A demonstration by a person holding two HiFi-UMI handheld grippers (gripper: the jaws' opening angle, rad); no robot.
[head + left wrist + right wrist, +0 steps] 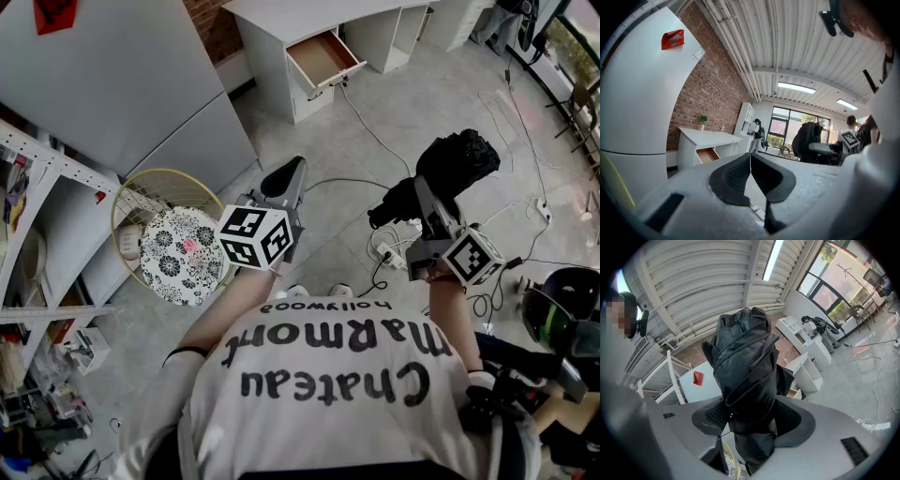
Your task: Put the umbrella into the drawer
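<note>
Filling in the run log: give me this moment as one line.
right gripper: shut on umbrella | left gripper: shut, empty | drawer: open, far ahead | umbrella: not yet in drawer

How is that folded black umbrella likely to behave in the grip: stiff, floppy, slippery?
The umbrella probably feels soft outside: its loose fabric folds bulge past the right hand-held gripper. Smooth cloth may slip or shift. It juts out without drooping, so likely stiff inside.

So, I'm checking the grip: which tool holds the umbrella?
The right tool, shut on the black umbrella. The left tool is shut with nothing in it.
</note>
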